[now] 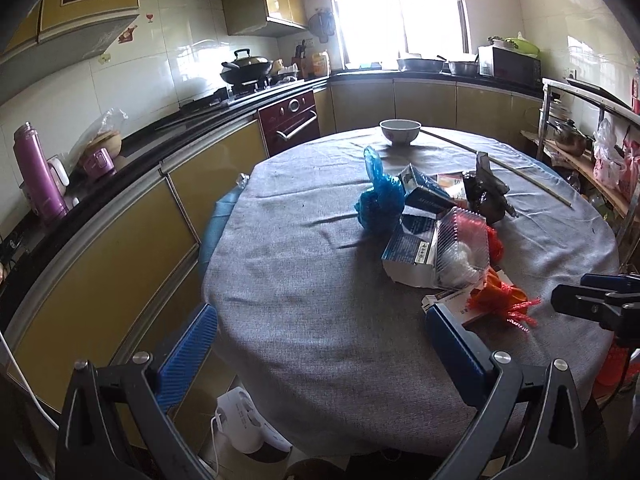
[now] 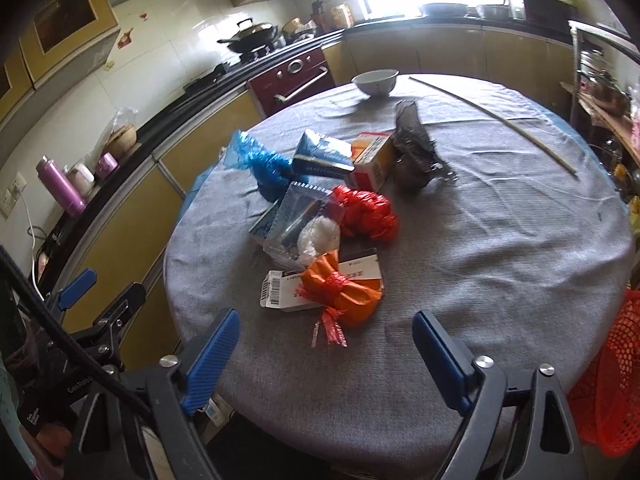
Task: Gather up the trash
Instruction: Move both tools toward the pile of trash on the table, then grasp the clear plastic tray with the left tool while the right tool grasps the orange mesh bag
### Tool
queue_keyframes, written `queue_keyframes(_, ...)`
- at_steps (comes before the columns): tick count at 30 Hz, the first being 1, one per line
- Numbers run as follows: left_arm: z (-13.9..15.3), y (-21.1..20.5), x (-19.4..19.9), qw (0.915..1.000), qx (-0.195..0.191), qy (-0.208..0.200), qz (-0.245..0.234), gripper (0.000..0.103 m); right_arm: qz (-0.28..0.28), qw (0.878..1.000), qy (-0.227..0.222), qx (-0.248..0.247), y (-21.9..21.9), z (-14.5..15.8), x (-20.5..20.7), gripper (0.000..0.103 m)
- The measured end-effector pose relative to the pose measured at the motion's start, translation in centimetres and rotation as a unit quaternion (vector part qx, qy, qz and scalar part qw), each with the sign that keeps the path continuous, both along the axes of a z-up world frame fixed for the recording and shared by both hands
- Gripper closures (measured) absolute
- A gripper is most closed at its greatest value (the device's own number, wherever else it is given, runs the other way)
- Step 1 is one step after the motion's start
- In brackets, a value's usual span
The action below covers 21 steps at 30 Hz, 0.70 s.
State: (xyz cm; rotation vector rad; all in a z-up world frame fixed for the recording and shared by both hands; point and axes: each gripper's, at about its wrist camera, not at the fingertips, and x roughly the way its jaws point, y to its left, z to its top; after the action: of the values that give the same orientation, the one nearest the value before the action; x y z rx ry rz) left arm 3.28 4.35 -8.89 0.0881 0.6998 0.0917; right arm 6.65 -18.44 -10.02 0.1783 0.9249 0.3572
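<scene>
A pile of trash lies on the round grey-clothed table (image 1: 304, 304) (image 2: 500, 264): a blue plastic bag (image 1: 378, 198) (image 2: 260, 162), a black bag (image 1: 486, 190) (image 2: 416, 152), blue cartons (image 1: 408, 248) (image 2: 320, 156), a clear plastic tray (image 1: 460, 240), a red bag (image 2: 366, 212), an orange bag with red netting (image 1: 500, 296) (image 2: 344, 292) on flat white cards (image 2: 280, 288). My left gripper (image 1: 320, 344) is open and empty over the table's near edge. My right gripper (image 2: 326, 360) is open and empty just short of the orange bag; it also shows in the left wrist view (image 1: 596, 300).
A white bowl (image 1: 399, 131) (image 2: 376, 80) and a long thin stick (image 1: 500, 162) (image 2: 496, 116) lie at the table's far side. A red mesh basket (image 2: 616, 380) hangs at the right edge. Kitchen counters run along the left and back; a white appliance (image 1: 248, 428) stands on the floor.
</scene>
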Motion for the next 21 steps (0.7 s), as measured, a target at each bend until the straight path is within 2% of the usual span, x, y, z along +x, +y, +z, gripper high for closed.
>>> queue_keyframes(6, -1.3, -0.4, 1.1, 0.9997, 0.008, 0.023, -0.004, 0.0, 0.024, 1.0, 0.004, -0.01, 1.1, -1.6, 1.5, 0.024)
queue_keyframes(18, -3.0, -0.5, 3.3, 0.9986, 0.016, 0.051, -0.002, 0.0, 0.066, 0.998, 0.004, -0.021, 3.2, -4.0, 5.8, 0.032)
queue_keyframes(21, -3.3, -0.5, 3.8, 0.9982, 0.017, 0.057, 0.001, 0.0, 0.075, 0.997, 0.01, -0.021, 3.8, -4.8, 6.9, 0.038)
